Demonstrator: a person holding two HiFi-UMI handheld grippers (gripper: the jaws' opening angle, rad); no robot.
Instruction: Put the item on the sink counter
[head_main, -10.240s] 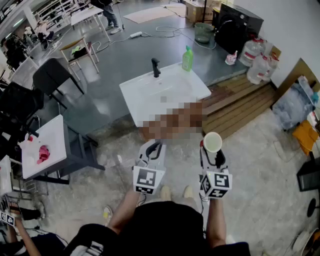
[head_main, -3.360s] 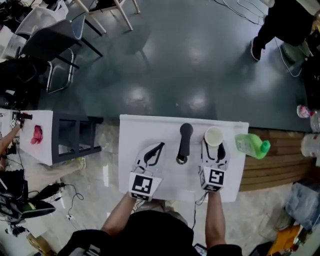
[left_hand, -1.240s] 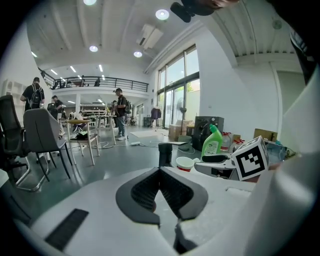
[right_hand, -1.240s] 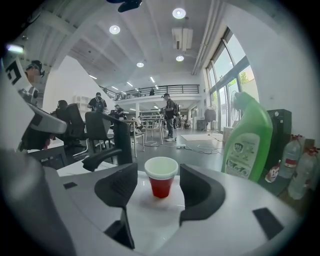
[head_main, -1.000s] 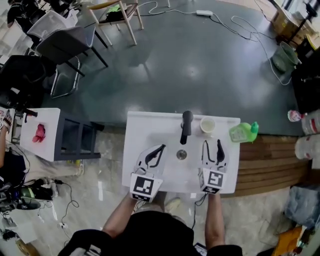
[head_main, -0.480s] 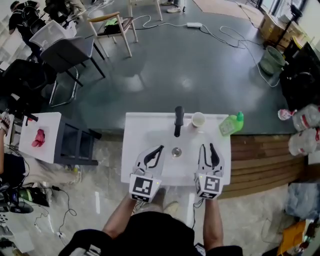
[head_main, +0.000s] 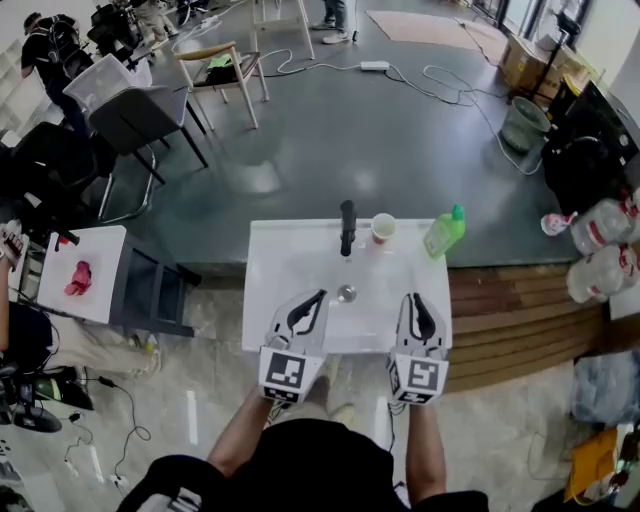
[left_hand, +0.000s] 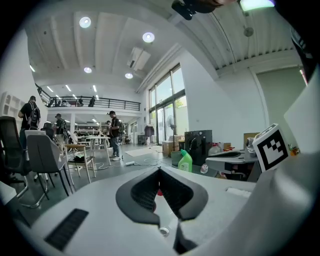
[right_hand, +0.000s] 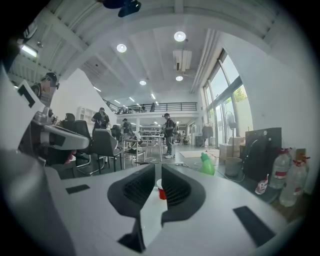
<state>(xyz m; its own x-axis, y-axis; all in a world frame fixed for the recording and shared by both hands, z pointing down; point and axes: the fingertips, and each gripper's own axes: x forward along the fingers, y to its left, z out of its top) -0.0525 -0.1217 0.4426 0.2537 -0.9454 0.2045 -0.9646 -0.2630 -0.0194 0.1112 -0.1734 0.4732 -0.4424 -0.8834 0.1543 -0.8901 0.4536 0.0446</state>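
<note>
- The red paper cup with a white rim (head_main: 382, 230) stands upright on the back edge of the white sink counter (head_main: 280, 262), free of both tools.
- It is just beside the black tap (head_main: 347, 228), on the tap's right, with the green plastic bottle (head_main: 443, 232) a little farther right at the counter's back corner.
- The left tool (head_main: 318, 297) hovers over the near part of the counter, left of the round metal drain (head_main: 346, 293). In the left gripper view its black ribbed jaws are pressed together at the tips, with nothing between them.
- The right tool (head_main: 415, 300) hovers over the near right part of the counter, well apart from the cup. In the right gripper view its jaws are closing, with only a narrow slit left between them, and they pinch nothing; the cup (right_hand: 160, 192) shows far off through that slit.
- To the left of the counter stands a small white side table (head_main: 100, 300) with a pink object (head_main: 79, 278) on it.
- Clear water jugs (head_main: 600, 262) sit at the far right.
</note>
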